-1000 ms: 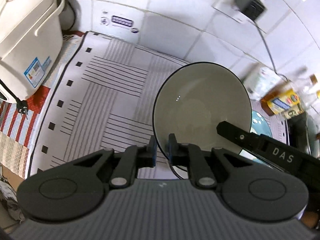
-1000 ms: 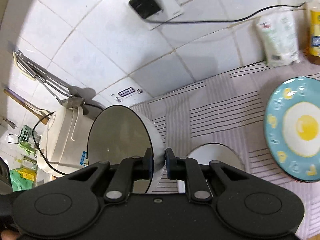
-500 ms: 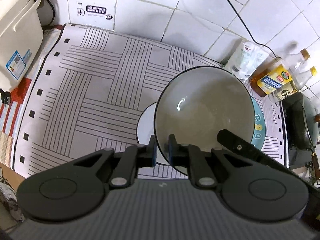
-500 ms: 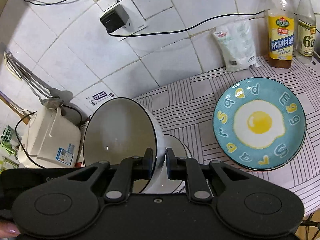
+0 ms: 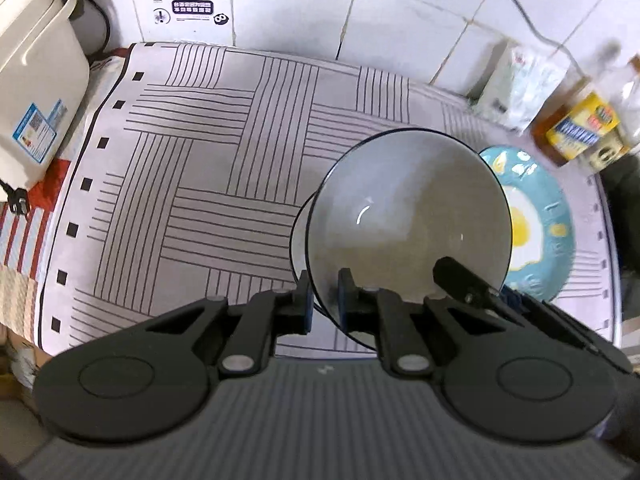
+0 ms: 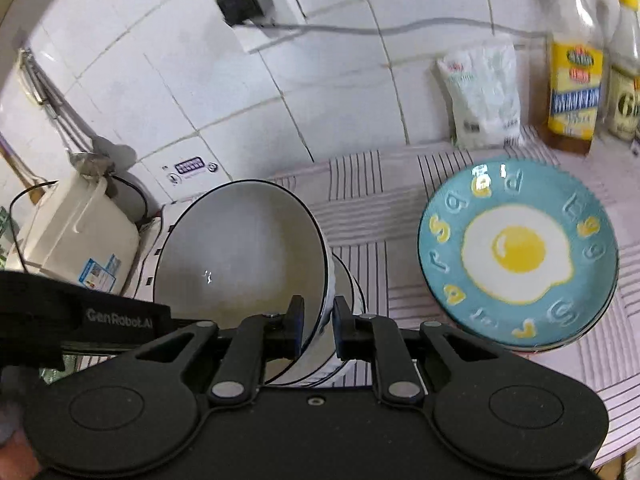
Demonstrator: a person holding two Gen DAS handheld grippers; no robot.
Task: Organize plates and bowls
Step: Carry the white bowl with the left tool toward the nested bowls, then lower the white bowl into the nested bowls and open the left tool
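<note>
Both grippers hold one white bowl with a dark rim [image 5: 408, 220], also in the right wrist view [image 6: 240, 248]. My left gripper [image 5: 323, 300] is shut on its near rim. My right gripper [image 6: 316, 324] is shut on the opposite rim. The bowl is tilted just above a second white bowl [image 5: 298, 240] that sits on the striped mat; its edge shows in the right wrist view [image 6: 348, 292]. A blue plate with a fried-egg picture [image 6: 516, 252] lies to the right, on top of other plates, and shows in the left wrist view [image 5: 540, 232].
A white rice cooker [image 5: 32, 80] stands at the left [image 6: 76, 236]. A white bag [image 6: 484, 92] and oil bottles [image 6: 572, 64] stand by the tiled wall at the back right. A plug and cable [image 6: 240, 4] hang on the wall. The striped mat [image 5: 192, 184] covers the counter.
Both grippers have carried the held bowl lower and over the second bowl on the mat. The blue plate has come closer in the right wrist view.
</note>
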